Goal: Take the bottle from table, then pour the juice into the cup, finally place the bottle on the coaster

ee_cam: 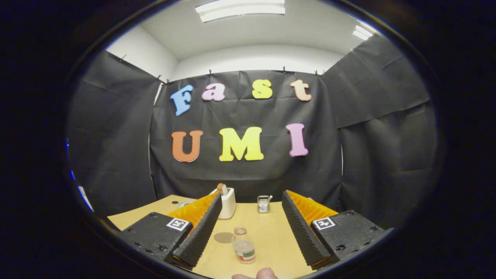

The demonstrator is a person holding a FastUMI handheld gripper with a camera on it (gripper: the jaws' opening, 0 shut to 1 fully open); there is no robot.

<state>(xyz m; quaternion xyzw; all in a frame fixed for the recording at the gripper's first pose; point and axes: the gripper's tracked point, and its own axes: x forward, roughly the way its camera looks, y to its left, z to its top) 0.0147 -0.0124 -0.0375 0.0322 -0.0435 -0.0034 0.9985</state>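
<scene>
Recording booth inside a plain indoor room, not a home. Black cloth sheets (116, 135) clipped up as walls on three sides, white painted wall and ceiling showing above them, long fluorescent ceiling lamp (240, 9) overhead. Light wooden tabletop (271, 232) staged with few props: small clear plastic bottle (244, 246), white rectangular container (228, 202) with a brown wooden-looking piece in it, small ribbed glass cup (263, 204), probably a flat round brown coaster (223, 237). Gripper (252, 228) fingers spread apart above the table, square printed marker tags on them – data-collection setup.
</scene>
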